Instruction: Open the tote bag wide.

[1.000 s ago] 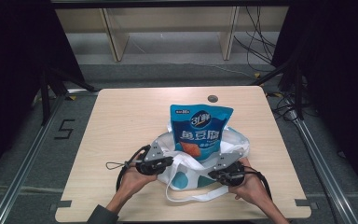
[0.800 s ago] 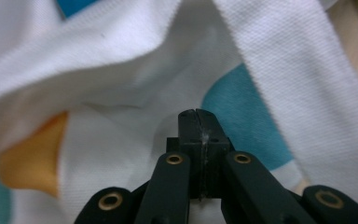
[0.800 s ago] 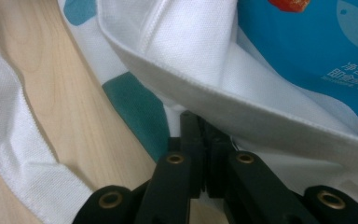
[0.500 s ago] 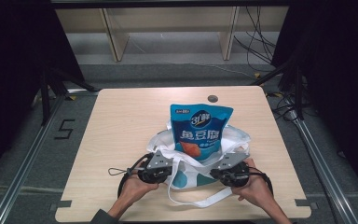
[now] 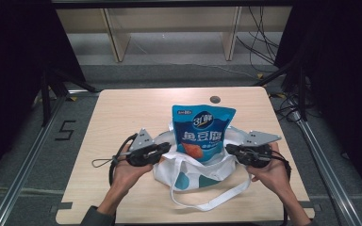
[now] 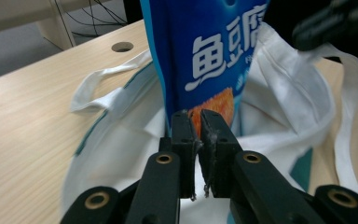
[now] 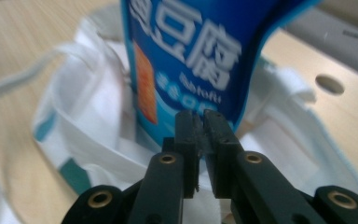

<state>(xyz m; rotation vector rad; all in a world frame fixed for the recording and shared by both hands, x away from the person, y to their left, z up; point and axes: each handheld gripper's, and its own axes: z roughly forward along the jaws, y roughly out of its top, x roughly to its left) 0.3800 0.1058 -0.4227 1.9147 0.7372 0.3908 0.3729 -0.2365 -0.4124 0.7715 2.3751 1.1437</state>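
White cloth tote bag [image 5: 195, 172] sat between my two claws, with the blue snack pouch [image 5: 201, 133] standing upright in its mouth, top half well clear of the rim.

Left claw [image 5: 166, 149] was pinched nearly shut on the bag's rim. In the left gripper view the jaws stood almost together with a thin fold of white fabric [image 6: 198, 154] caught between them, pouch [image 6: 205, 60] right ahead of the tips. The jaws had just eased a touch wider, but the cloth looked gripped.

Right claw [image 5: 229, 149] did the same on the opposite rim: jaws narrow, tips buried in fabric, pouch [image 7: 191, 56] directly in front of them. Its jaws had just closed a little further. That view was blurry, so I judged the grip from the fabric bunching around the tips.

Why this hold: I had one claw on each side of the opening so the mouth stayed spread and the pouch stayed centred between the claws rather than tipping out. Gripping the rim, not the pouch, let the cloth slide up around it.

Long strap [image 5: 217, 200] lay loose on the wooden table [image 5: 122, 113], on my side of both claws, clear of the jaws. Cable hole [image 5: 215, 100] sat beyond the pouch, out of the way.

My read: bagging about half done, pouch not yet fully down inside.
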